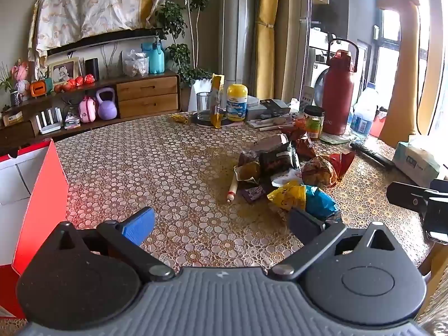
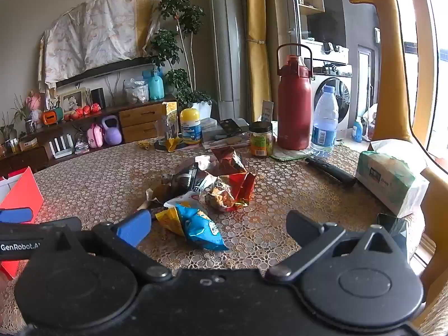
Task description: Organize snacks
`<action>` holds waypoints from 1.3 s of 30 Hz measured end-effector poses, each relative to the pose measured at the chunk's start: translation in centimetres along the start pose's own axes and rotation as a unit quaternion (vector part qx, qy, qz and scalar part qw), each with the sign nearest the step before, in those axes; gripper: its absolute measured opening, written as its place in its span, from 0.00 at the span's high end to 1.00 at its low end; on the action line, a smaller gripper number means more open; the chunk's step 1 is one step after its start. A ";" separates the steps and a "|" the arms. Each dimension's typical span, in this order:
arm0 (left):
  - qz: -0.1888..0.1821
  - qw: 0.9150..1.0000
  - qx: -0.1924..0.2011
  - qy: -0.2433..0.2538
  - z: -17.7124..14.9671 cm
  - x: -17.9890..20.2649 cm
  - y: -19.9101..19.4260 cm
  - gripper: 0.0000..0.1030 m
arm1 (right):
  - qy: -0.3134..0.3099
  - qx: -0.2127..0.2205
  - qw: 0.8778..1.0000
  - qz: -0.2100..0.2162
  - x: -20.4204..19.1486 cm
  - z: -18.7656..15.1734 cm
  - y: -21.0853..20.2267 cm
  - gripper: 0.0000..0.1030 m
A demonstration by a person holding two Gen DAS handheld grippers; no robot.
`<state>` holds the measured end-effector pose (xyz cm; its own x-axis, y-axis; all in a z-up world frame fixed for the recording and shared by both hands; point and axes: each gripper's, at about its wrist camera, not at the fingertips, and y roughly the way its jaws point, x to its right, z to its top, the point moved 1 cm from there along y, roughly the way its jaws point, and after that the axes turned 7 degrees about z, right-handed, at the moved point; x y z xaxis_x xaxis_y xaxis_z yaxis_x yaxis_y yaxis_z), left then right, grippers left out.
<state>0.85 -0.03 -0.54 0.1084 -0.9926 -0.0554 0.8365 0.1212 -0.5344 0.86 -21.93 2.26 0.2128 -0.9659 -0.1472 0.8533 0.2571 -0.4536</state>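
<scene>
Red box (image 1: 33,210) cut off at the left edge — lower snack packets (image 2: 196,184) in the heap half-buried, labels unreadable.

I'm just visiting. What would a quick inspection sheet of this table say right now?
Surface: round table under a patterned lace cover.
Job's things: snack packets piled mid-table; red box at its left edge.
Clutter: red flask, water bottle, tissue pack.
Grippers: left gripper and right gripper both open, empty.
Cables: one down the giraffe toy.
Surroundings: sideboard, washing machine.
</scene>
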 end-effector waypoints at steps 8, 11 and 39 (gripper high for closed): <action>0.000 1.000 -0.001 -0.002 0.1 0.3 0.1 0.01 | 0.003 0.000 1.000 0.002 0.0 0.0 0.0 0.00; -0.002 1.000 -0.002 -0.002 -0.3 -0.1 -0.2 0.01 | 0.002 -0.001 1.000 0.002 0.1 0.0 0.0 0.00; -0.002 1.000 -0.006 -0.001 -0.4 0.2 0.0 0.01 | 0.005 -0.006 1.000 0.002 0.0 -0.3 0.4 0.00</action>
<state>0.70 -0.19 -0.87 0.1062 -0.9930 -0.0511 0.8306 0.1168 -0.5445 1.07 -21.84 1.75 0.2113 -0.9647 -0.1570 0.8467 0.2609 -0.4638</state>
